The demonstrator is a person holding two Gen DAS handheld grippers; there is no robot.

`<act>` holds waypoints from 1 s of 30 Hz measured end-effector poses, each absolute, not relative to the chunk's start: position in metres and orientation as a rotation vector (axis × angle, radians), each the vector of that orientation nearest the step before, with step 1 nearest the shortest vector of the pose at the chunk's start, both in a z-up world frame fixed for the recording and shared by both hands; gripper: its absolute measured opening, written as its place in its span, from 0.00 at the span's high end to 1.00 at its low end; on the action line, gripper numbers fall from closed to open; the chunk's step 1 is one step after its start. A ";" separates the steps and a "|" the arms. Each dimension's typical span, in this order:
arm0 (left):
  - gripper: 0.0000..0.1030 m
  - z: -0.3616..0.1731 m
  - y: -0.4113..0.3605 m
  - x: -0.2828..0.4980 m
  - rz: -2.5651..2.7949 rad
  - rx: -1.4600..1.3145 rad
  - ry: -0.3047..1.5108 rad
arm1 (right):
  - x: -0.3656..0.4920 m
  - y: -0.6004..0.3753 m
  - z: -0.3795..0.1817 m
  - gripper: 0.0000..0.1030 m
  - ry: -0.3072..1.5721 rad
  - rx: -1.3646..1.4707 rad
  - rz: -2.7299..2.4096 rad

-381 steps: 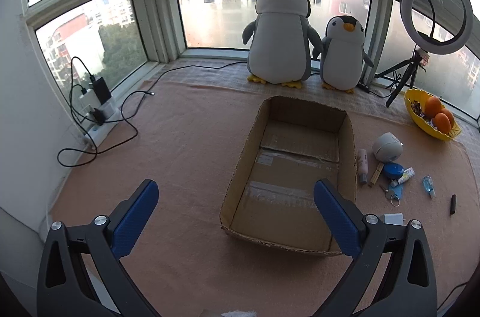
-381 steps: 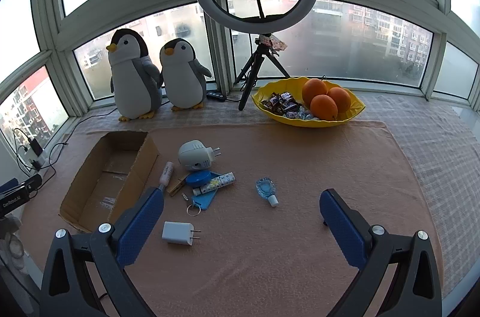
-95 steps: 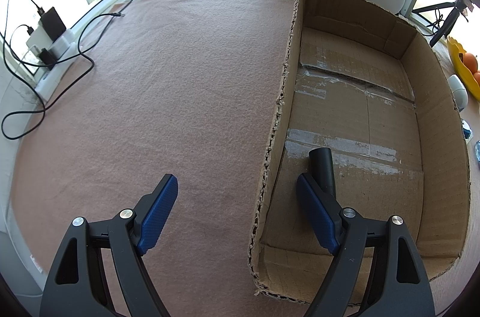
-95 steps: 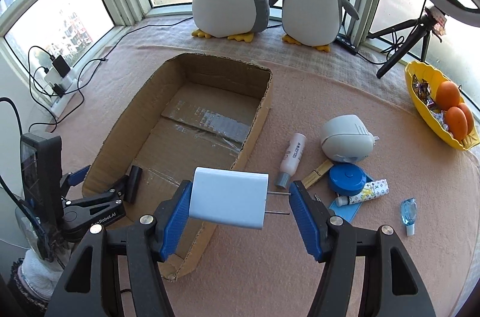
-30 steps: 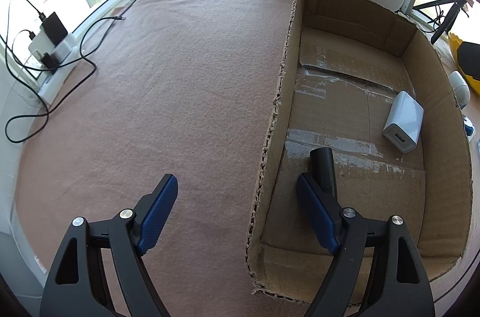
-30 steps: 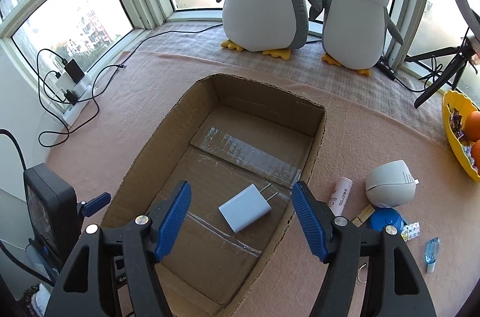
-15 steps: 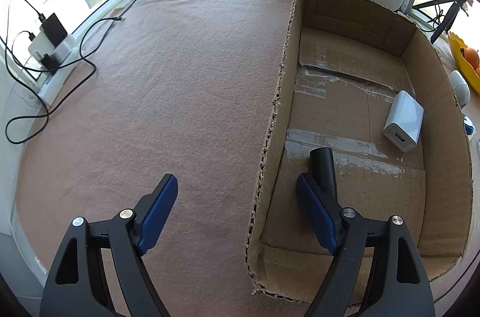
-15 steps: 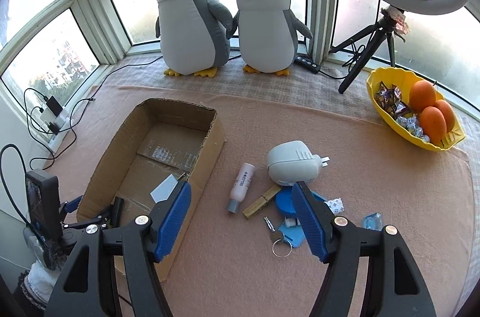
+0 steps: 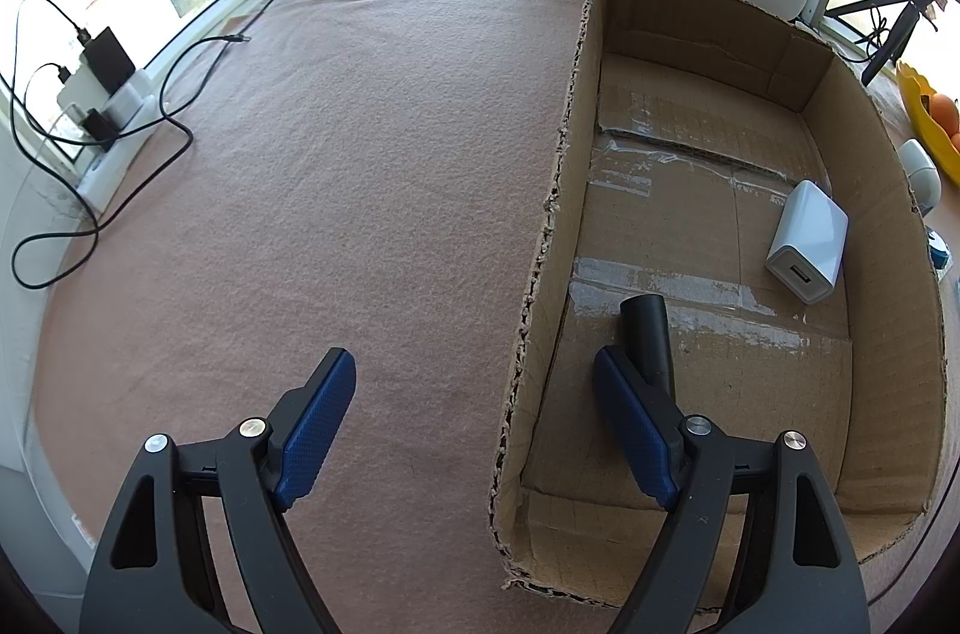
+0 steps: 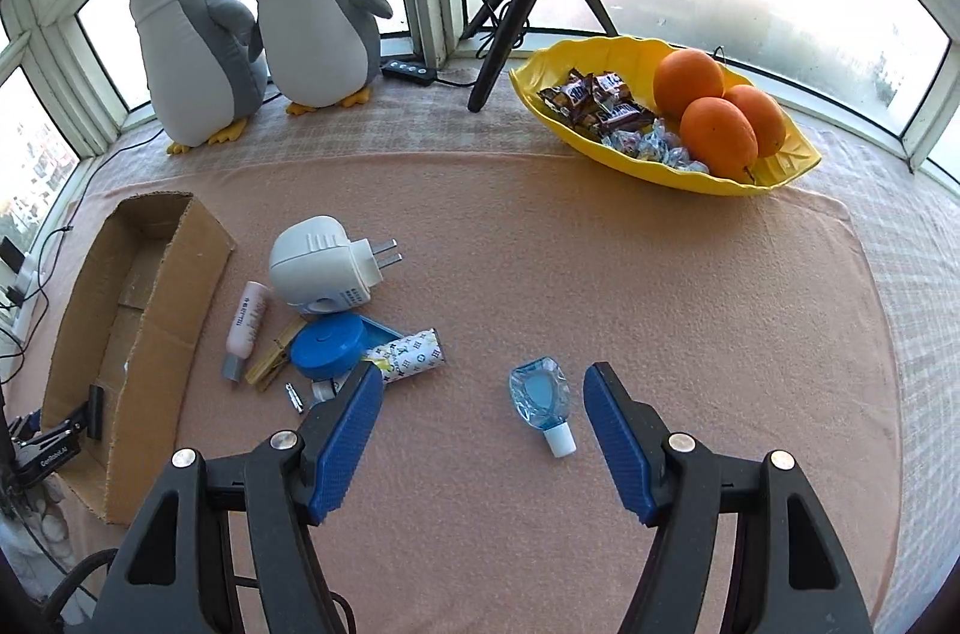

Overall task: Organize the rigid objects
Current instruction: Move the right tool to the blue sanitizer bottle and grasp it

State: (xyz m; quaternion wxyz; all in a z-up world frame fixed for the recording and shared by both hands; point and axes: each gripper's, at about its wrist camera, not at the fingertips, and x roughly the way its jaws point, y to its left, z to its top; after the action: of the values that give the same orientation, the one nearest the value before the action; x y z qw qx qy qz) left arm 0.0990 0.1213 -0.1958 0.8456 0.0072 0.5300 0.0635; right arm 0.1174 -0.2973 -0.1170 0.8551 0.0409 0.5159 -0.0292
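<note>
The cardboard box [image 9: 864, 190] holds a white charger [image 9: 807, 250] and a black tube [image 9: 645, 334]. The left hand-held gripper [image 9: 474, 424] straddles its wall, open and empty; the right hand-held gripper [image 10: 483, 433] is open, empty, above a small blue bottle [image 10: 540, 400].

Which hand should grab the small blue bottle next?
Right. The right gripper hangs open over the small blue bottle, which lies between its jaws. The left gripper straddles the cardboard box wall, away from the loose items.
</note>
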 end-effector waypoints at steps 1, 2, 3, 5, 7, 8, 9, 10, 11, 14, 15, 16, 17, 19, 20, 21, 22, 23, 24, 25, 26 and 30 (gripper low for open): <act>0.19 -0.196 0.121 0.099 0.134 0.016 1.118 | 0.118 -0.302 -0.121 0.36 1.094 0.091 -0.069; 0.19 -0.196 0.121 0.099 0.134 0.016 1.118 | 0.119 -0.305 -0.125 0.36 1.102 0.092 -0.076; 0.19 -0.196 0.121 0.099 0.134 0.018 1.118 | 0.119 -0.307 -0.128 0.36 1.109 0.090 -0.081; 0.19 -0.196 0.122 0.099 0.134 0.020 1.118 | 0.121 -0.310 -0.135 0.36 1.122 0.080 -0.089; 0.19 -0.196 0.122 0.099 0.135 0.020 1.118 | 0.122 -0.310 -0.142 0.36 1.133 0.076 -0.086; 0.19 -0.196 0.122 0.099 0.135 0.020 1.118 | 0.123 -0.310 -0.144 0.36 1.138 0.073 -0.085; 0.19 -0.196 0.122 0.099 0.135 0.021 1.119 | 0.124 -0.310 -0.147 0.36 1.143 0.071 -0.084; 0.19 -0.196 0.122 0.099 0.135 0.020 1.118 | 0.125 -0.310 -0.150 0.36 1.148 0.069 -0.083; 0.19 -0.196 0.122 0.099 0.135 0.020 1.119 | 0.126 -0.309 -0.152 0.36 1.152 0.068 -0.080; 0.19 -0.196 0.122 0.099 0.135 0.020 1.119 | 0.131 -0.311 -0.160 0.36 1.175 0.077 -0.068; 0.19 -0.196 0.122 0.099 0.136 0.020 1.119 | 0.133 -0.312 -0.162 0.36 1.182 0.085 -0.067; 0.19 -0.195 0.122 0.098 0.136 0.020 1.119 | 0.135 -0.315 -0.164 0.36 1.187 0.094 -0.067; 0.19 -0.195 0.122 0.098 0.136 0.020 1.119 | 0.136 -0.317 -0.165 0.36 1.193 0.105 -0.067; 0.19 -0.195 0.122 0.098 0.136 0.019 1.119 | 0.140 -0.322 -0.168 0.40 1.207 0.128 -0.066; 0.19 -0.195 0.122 0.098 0.136 0.019 1.119 | 0.141 -0.324 -0.169 0.41 1.214 0.135 -0.066; 0.19 -0.195 0.123 0.098 0.136 0.018 1.119 | 0.142 -0.325 -0.170 0.42 1.219 0.135 -0.066; 0.19 -0.195 0.122 0.098 0.136 0.019 1.119 | 0.143 -0.325 -0.171 0.43 1.224 0.132 -0.066; 0.19 -0.195 0.123 0.098 0.136 0.019 1.119 | 0.144 -0.326 -0.172 0.43 1.227 0.127 -0.066; 0.19 -0.195 0.123 0.098 0.136 0.018 1.119 | 0.145 -0.326 -0.173 0.43 1.231 0.125 -0.065; 0.19 -0.195 0.122 0.098 0.136 0.019 1.119 | 0.145 -0.326 -0.174 0.44 1.238 0.125 -0.062; 0.19 -0.195 0.123 0.098 0.135 0.019 1.119 | 0.145 -0.325 -0.176 0.45 1.245 0.124 -0.058; 0.19 -0.195 0.123 0.098 0.136 0.021 1.119 | 0.146 -0.323 -0.183 0.50 1.266 0.103 -0.050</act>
State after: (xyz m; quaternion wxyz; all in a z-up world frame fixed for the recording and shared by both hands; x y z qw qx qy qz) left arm 0.0978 0.1229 -0.1954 0.8453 0.0099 0.5303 0.0646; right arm 0.1459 -0.3227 -0.1835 0.8047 0.0482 0.5912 -0.0233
